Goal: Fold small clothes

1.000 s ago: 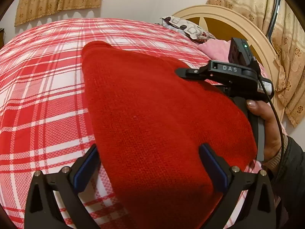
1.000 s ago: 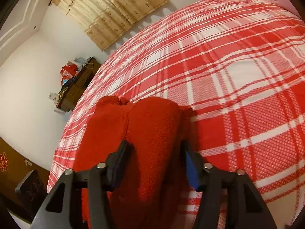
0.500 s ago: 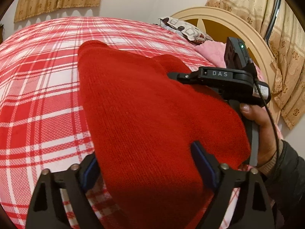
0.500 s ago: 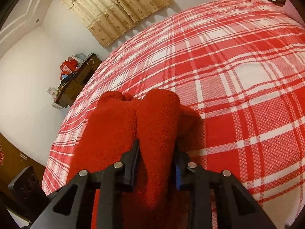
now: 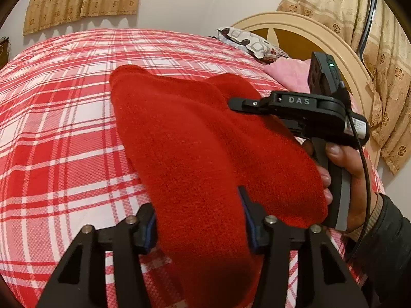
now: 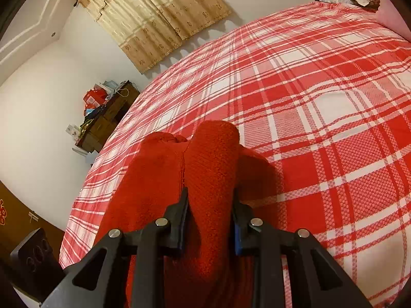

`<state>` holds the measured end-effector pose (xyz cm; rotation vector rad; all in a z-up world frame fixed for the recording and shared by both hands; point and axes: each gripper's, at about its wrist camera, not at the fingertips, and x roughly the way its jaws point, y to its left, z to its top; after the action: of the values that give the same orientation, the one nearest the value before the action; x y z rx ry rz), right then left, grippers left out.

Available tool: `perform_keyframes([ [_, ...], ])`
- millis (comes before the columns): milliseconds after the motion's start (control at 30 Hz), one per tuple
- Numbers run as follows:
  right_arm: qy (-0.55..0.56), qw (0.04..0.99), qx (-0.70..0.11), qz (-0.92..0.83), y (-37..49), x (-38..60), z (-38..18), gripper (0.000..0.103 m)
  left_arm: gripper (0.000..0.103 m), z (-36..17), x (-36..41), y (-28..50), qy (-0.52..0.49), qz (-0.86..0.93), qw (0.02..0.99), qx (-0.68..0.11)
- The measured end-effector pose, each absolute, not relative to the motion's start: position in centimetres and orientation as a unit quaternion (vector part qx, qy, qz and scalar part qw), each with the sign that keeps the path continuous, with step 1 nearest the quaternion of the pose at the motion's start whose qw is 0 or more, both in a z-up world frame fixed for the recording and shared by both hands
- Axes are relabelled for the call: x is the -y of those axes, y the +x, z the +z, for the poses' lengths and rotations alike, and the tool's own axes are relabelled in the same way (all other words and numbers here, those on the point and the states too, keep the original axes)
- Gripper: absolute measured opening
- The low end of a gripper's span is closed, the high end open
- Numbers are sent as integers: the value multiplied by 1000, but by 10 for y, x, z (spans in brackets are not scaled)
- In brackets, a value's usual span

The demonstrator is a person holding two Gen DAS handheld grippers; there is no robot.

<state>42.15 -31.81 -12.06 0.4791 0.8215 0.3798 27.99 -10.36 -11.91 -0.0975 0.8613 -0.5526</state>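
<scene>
A red knit garment [image 5: 195, 141] lies bunched on the red-and-white plaid bed [image 5: 59, 128]. My left gripper [image 5: 199, 218] is closing, and its blue pads squeeze a thick fold at the garment's near end. In the right wrist view, my right gripper [image 6: 210, 205] is also closing, its pads pressed on a raised ridge of the same garment [image 6: 210, 159]. A hand [image 5: 341, 159] holds the right gripper's handle at the garment's right side, where its fingers are hidden behind the cloth. The fabric rises in a hump between both grips.
A cream headboard [image 5: 295, 23] stands at the bed's far right, with a patterned pillow [image 5: 251, 42] and a pink cloth [image 5: 290, 73] before it. A cluttered dark dresser [image 6: 108, 113] is against the wall beyond the bed's left edge. Plaid sheet [image 6: 321, 102] stretches right.
Both grippers' jaws have narrowed onto the red garment. The left went from wide apart to squeezing a fold; the right pinched its ridge tighter. The cloth has bunched up higher.
</scene>
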Motion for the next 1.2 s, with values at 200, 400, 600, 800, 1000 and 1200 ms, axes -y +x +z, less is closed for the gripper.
perform_keyframes([
  [200, 236, 871, -388, 185, 412, 315, -112, 27, 49, -114, 105, 273, -33, -254, 876, -408],
  [400, 242, 869, -389, 190, 400, 310, -109, 27, 46, -107, 102, 258, -23, -258, 876, -407],
  [600, 244, 865, -386, 207, 384, 294, -105, 27, 46, -99, 93, 242, -19, -257, 878, -403],
  [800, 239, 860, -389, 227, 369, 268, -101, 27, 45, -93, 73, 226, -28, -249, 882, -398],
  [1000, 234, 854, -391, 251, 357, 238, -98, 27, 44, -89, 51, 209, -31, -232, 889, -393],
  [1200, 229, 847, -395, 273, 350, 204, -96, 27, 44, -87, 26, 194, -36, -214, 895, -389],
])
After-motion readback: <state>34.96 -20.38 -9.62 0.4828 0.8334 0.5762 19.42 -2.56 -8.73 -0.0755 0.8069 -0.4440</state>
